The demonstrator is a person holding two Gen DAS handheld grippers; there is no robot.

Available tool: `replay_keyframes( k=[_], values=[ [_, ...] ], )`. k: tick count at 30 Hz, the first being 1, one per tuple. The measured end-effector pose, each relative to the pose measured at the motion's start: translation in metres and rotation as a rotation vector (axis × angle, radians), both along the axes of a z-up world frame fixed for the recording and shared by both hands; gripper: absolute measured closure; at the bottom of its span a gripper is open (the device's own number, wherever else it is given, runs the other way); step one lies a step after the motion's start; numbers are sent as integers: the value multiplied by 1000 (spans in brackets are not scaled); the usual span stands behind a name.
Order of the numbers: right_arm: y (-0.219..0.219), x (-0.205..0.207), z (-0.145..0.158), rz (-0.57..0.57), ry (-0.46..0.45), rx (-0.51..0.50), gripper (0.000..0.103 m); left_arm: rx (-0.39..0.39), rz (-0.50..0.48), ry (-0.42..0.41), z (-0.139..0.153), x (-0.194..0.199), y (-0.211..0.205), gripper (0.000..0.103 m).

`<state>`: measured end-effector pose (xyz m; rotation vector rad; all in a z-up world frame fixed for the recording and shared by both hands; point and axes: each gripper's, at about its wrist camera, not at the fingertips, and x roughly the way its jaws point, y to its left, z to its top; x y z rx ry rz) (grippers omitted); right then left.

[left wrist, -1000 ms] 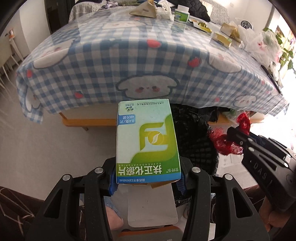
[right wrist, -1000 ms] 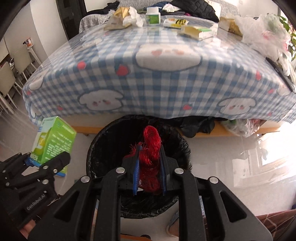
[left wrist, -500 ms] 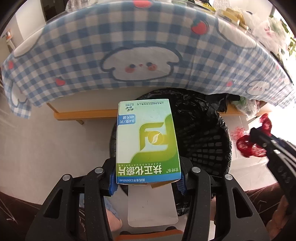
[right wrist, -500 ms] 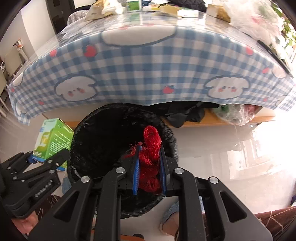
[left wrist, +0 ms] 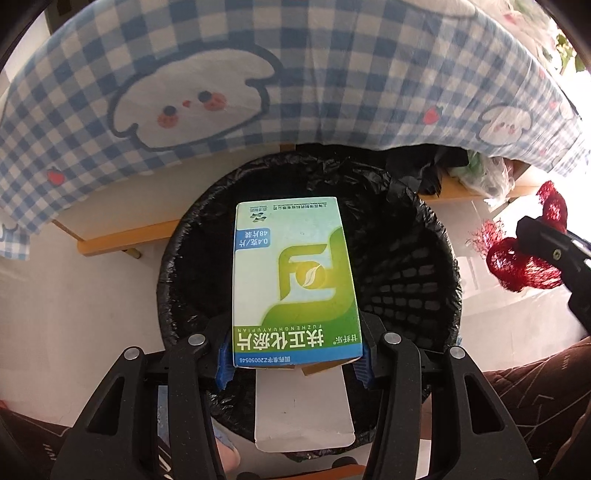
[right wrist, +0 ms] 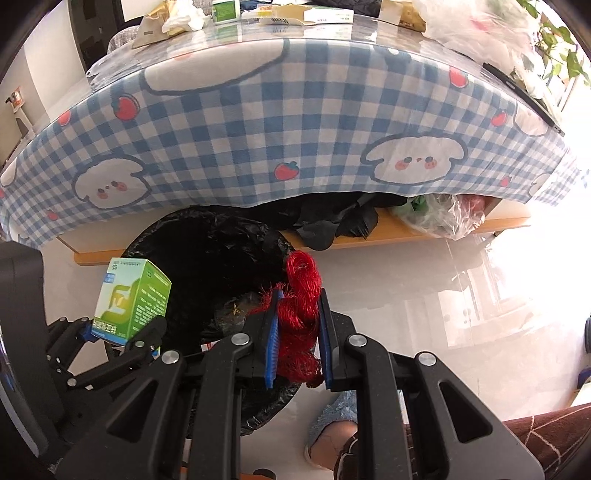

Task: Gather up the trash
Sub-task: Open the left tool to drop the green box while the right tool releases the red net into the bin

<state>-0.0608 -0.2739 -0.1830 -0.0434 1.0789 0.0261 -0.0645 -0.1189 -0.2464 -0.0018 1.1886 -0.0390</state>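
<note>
My left gripper [left wrist: 293, 360] is shut on a green and white medicine box [left wrist: 293, 280], held over the mouth of a black-lined trash bin [left wrist: 417, 266]; the box's white end flap hangs open below it. The same box [right wrist: 129, 301] and left gripper [right wrist: 123, 336] show at the left of the right wrist view, above the bin [right wrist: 221, 266]. My right gripper [right wrist: 297, 325] is shut on a bunch of red mesh netting [right wrist: 301, 295], beside the bin's right rim. In the left wrist view the red netting [left wrist: 524, 262] and right gripper [left wrist: 517, 230] sit at the right edge.
A table with a blue checked cloth [right wrist: 295, 122] overhangs the bin; boxes, wrappers and plastic bags [right wrist: 280, 14] lie on top. A wooden shelf [right wrist: 424, 229] under it holds black and clear bags. White tiled floor [right wrist: 480, 314] spreads to the right. A person's knees and slippered foot [right wrist: 332, 435] are near.
The left gripper has sunk and moved forward with the box, from in front of the table edge to over the bin. The right gripper with the netting has shifted right of the bin's middle.
</note>
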Motion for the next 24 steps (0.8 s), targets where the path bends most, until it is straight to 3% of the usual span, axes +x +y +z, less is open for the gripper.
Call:
replay_keyframes(
  k=[4,9,12,24],
  values=[
    [0,0,-1,-1,1,-2,86,2,-3,4,-7,2,-5,51],
    [2,2,-2,-8,17,13,86,18,31,-32,-1,-1,1,28],
    [6,4,-1,-2,15,30,86,61,42,-40,0,-5,9,20],
    [32,8,-20,22,61,50,86,-7,135,-45,10,-13,62,6]
  ],
)
